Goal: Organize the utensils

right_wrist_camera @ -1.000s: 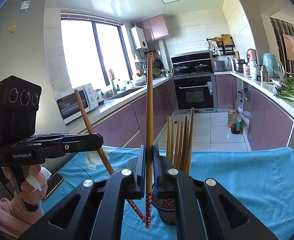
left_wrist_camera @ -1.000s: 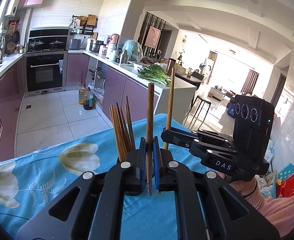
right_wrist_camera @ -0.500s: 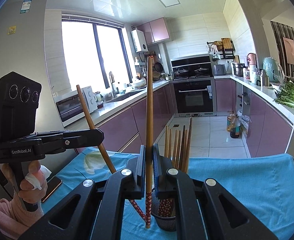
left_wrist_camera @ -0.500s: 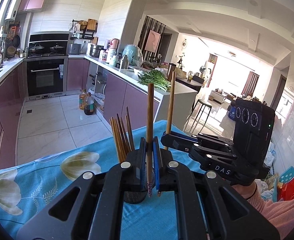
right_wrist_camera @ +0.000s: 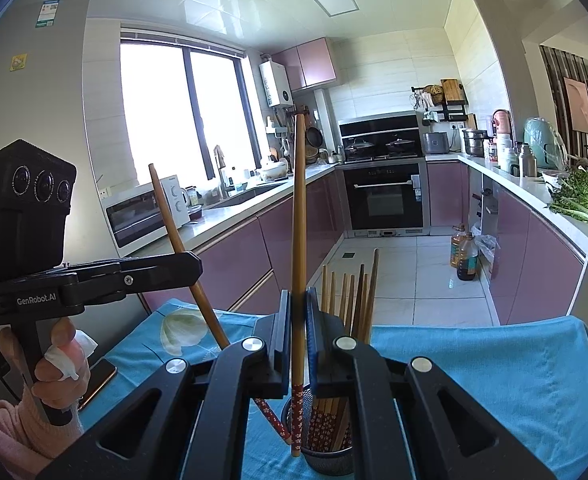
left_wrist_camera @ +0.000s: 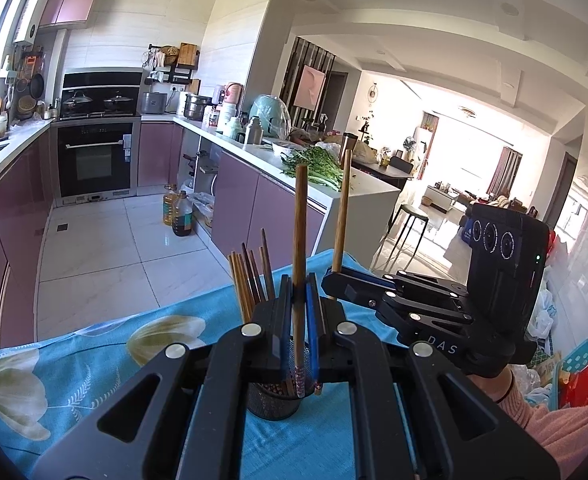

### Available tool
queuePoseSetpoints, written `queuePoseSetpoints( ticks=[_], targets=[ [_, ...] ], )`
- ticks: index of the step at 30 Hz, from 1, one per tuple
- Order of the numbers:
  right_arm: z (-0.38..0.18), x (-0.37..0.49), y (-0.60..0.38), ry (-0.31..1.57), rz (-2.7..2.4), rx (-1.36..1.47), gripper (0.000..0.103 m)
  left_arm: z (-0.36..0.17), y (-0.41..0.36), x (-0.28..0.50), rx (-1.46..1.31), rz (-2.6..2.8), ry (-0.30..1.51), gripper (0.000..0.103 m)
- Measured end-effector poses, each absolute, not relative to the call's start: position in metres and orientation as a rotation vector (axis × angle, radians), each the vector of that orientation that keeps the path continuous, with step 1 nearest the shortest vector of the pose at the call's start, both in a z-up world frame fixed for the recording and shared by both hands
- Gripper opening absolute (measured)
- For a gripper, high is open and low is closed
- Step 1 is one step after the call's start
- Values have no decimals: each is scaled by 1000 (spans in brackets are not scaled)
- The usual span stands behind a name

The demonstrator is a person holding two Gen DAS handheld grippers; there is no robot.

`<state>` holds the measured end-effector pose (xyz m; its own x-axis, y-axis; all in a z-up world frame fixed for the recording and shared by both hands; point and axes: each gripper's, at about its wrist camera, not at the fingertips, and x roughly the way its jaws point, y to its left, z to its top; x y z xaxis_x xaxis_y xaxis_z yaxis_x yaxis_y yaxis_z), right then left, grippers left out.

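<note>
**Two chopsticks gripped over the mesh holder**

A table under a blue floral cloth fills the foreground of both wrist views, with a purple-fronted kitchen behind it. On the cloth stands a dark mesh holder, seen again from the other side, already carrying a bunch of brown chopsticks that stand upright with their patterned red ends down in the holder.

The left gripper is clamped on a single chopstick, held nearly vertical, its patterned end just above or at the holder's rim. From the right wrist view that same gripper appears from the side at left, its chopstick slanting down toward the holder, red patterned tip close beside the rim; whether the tip is inside cannot be told.

The right gripper is likewise closed on its own chopstick, upright, with its lower patterned end hanging at the near edge of the holder. In the left wrist view this gripper reaches in from the right, just beside the left one, its chopstick rising above the fingers.

A phone lies on the cloth near the person's left hand.
</note>
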<state>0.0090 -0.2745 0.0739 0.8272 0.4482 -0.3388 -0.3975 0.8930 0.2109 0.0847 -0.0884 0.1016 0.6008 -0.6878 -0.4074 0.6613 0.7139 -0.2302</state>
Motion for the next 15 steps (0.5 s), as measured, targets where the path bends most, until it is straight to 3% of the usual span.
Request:
queuePoseSetpoints(
  ticks=[15],
  targets=[
    [68,18,-266,414,423,147,6,103,-91,83,-45,-772,526,7]
  ],
)
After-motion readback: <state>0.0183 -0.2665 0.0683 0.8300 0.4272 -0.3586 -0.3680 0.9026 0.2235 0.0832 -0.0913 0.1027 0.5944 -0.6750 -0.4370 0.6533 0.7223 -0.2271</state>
